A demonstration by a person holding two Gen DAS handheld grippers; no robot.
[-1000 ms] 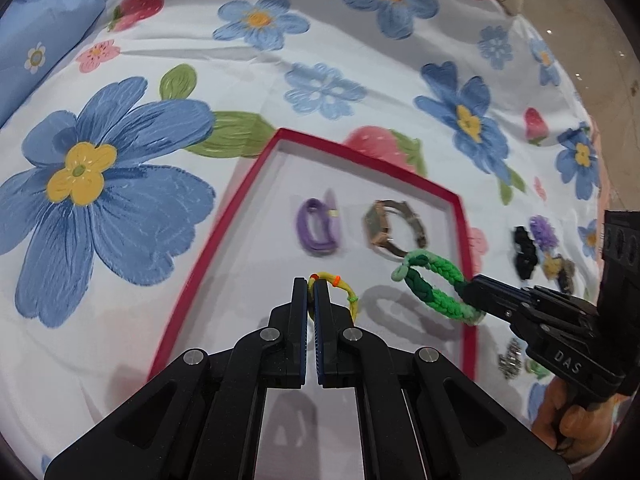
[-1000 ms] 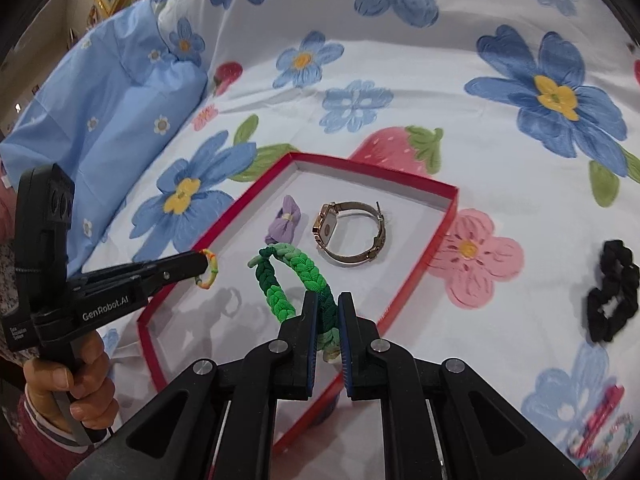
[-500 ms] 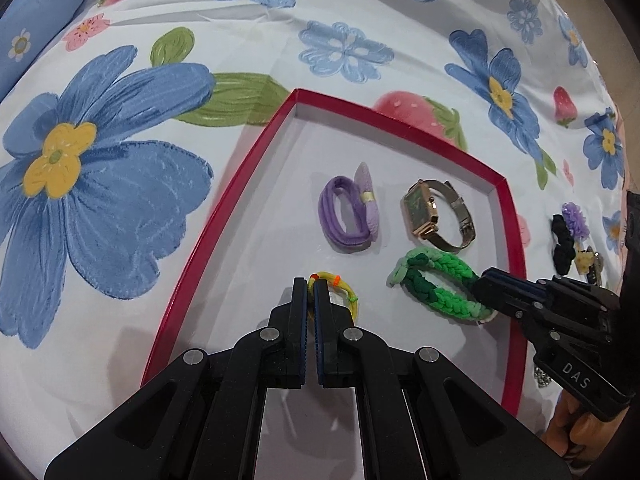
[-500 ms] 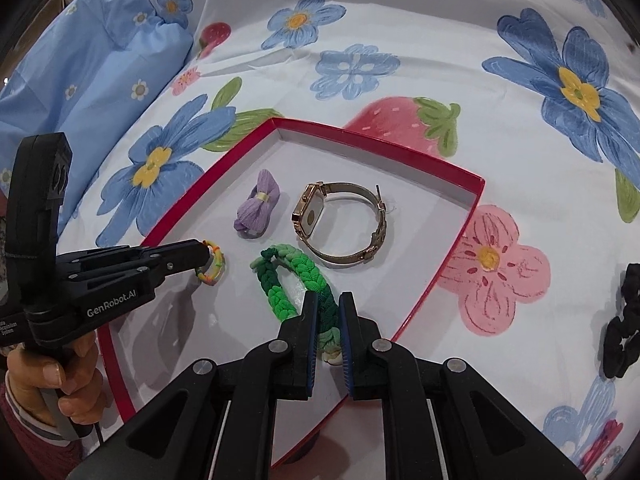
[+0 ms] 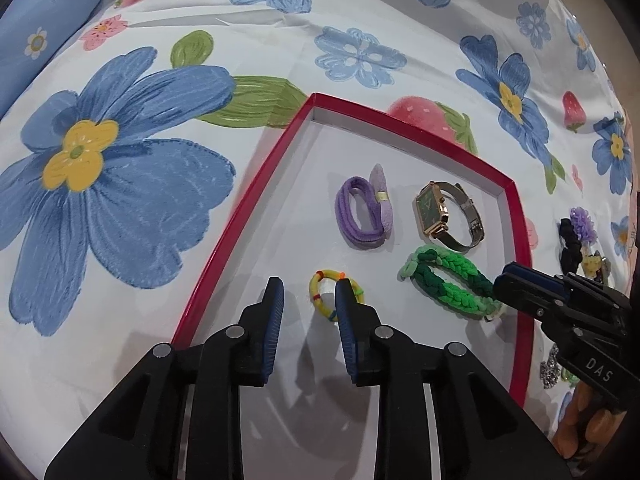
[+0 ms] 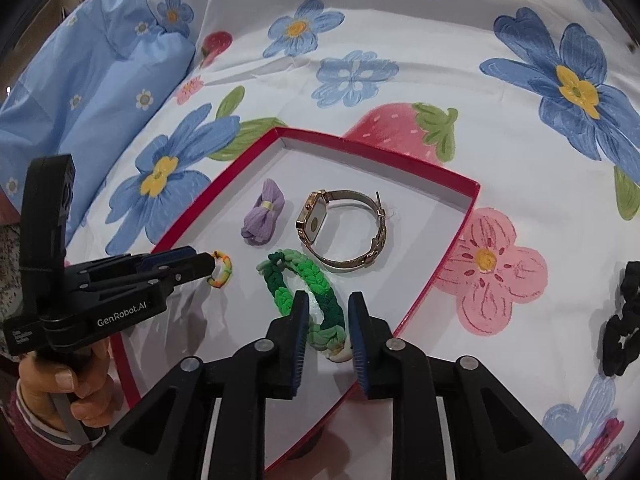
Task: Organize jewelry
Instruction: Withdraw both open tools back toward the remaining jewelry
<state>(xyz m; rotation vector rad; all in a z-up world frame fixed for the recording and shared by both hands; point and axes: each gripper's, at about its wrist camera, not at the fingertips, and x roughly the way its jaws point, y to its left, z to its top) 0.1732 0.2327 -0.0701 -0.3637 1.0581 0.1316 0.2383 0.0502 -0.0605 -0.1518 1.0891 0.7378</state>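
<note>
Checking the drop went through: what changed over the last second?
Both grippers let go. The left gripper is opening around the multicolour ring; the right gripper is opening around the green braided bracelet. Both pieces now lie in the red tray. Purple hair tie and watch stayed put.

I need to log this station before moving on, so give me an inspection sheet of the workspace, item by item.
Surface: white bedsheet printed with blue flowers and strawberries.
Job's things: red-rimmed shallow white box holding purple bow hair tie, gold square-faced wristwatch, green braided bracelet, small yellow multicoloured ring band.
Clutter: black scrunchie and other small accessories outside the box.
Grippers: left gripper opening, band released; right gripper opening around the bracelet's end.
Cables: nothing seen.
Surroundings: light blue pillow.
</note>
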